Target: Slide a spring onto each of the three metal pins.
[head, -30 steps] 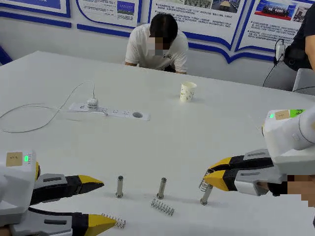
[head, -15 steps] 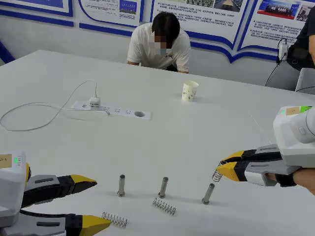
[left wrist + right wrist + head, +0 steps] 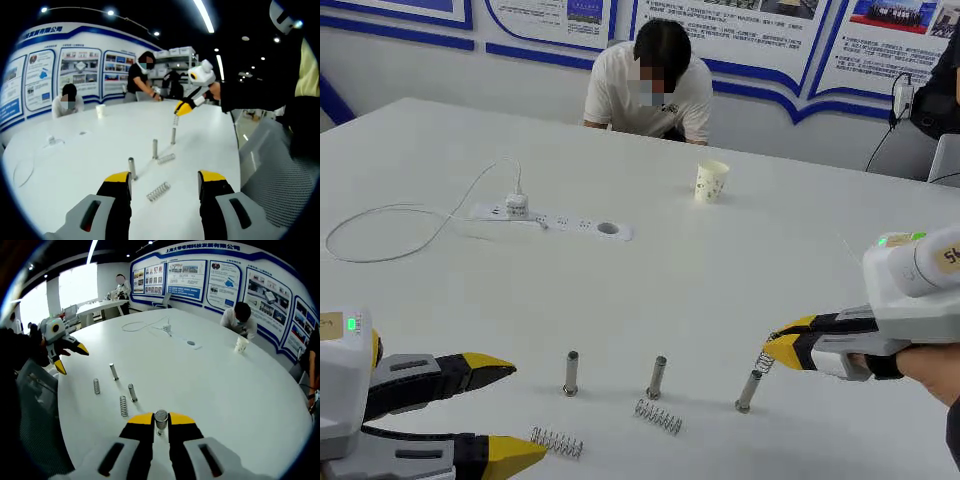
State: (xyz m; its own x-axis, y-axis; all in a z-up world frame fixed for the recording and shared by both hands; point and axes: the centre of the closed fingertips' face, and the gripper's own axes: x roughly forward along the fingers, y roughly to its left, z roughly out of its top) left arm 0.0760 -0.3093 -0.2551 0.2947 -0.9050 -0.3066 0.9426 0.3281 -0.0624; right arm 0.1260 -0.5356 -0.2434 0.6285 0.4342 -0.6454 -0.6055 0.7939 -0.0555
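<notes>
Right claw [image 3: 767, 350], its yellow tips pinched shut on a small coil spring [image 3: 763, 362], holds the coil upright directly over the right pin [image 3: 749, 390], the spring's lower end at the pin's top; whether the two touch cannot be told. Seen along that claw's own jaws, the spring appears end-on, gripped between the two tips. The right pin is one of three short metal pins standing on end in a row across the near part of a white desk [image 3: 670, 290], with the middle pin [image 3: 657, 377] and the left pin [image 3: 571, 372] spaced apart to its left, both bare. A loose spring [image 3: 658, 416] lies on its side just in front of the middle pin, and a second loose spring [image 3: 557, 442] lies flat nearer the desk's edge, in front of the left pin. Just beside that second loose spring is the left claw [image 3: 525, 412], jaws spread wide and gripping nothing, low over the desk's near left side; from its own camera the coil lies on the desk ahead, between the two open tips. Farther back on the desk are a white power strip [image 3: 555, 221] with a looping cable [image 3: 400, 207] and a paper cup [image 3: 711, 181]. A person [image 3: 650, 80] in a white shirt sits at the far side, beneath blue-bordered wall posters [image 3: 750, 20].
</notes>
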